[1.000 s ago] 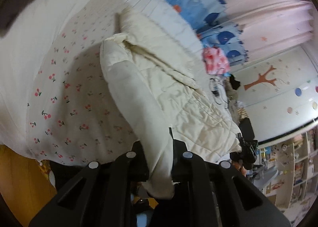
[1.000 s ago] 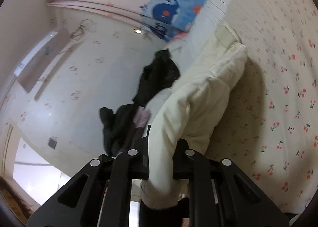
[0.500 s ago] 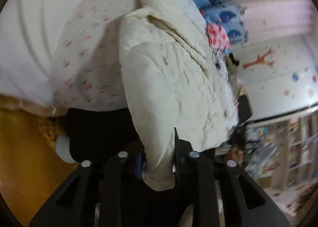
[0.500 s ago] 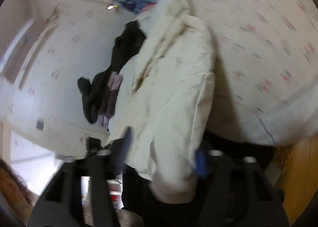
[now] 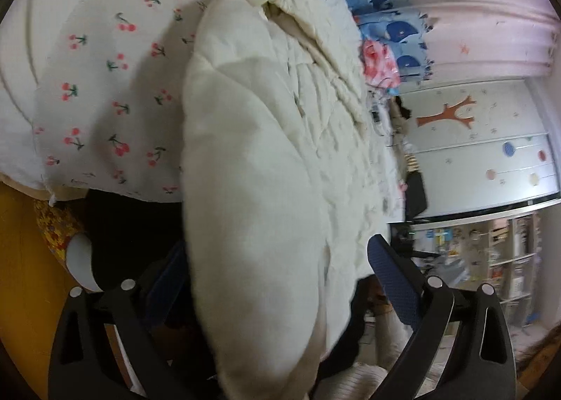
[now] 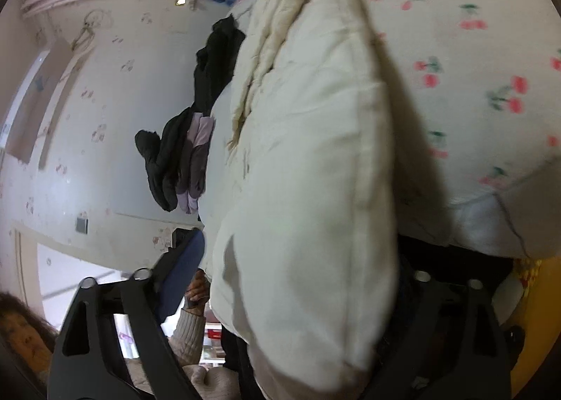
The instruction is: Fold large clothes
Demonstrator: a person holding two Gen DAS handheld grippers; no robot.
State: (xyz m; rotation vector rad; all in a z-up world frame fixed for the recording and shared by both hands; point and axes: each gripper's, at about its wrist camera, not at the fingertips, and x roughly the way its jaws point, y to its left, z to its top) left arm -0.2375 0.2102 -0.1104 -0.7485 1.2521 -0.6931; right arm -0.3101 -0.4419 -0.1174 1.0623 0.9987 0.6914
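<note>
Releasing the folded cream jacket onto the bed seems the step now: the left gripper has just opened wide, the right gripper stands apart, cloth lying loose between both. Next, regrasp toward 12 o'clock.

Left gripper jaws just spread off cream jacket, right gripper released too
</note>
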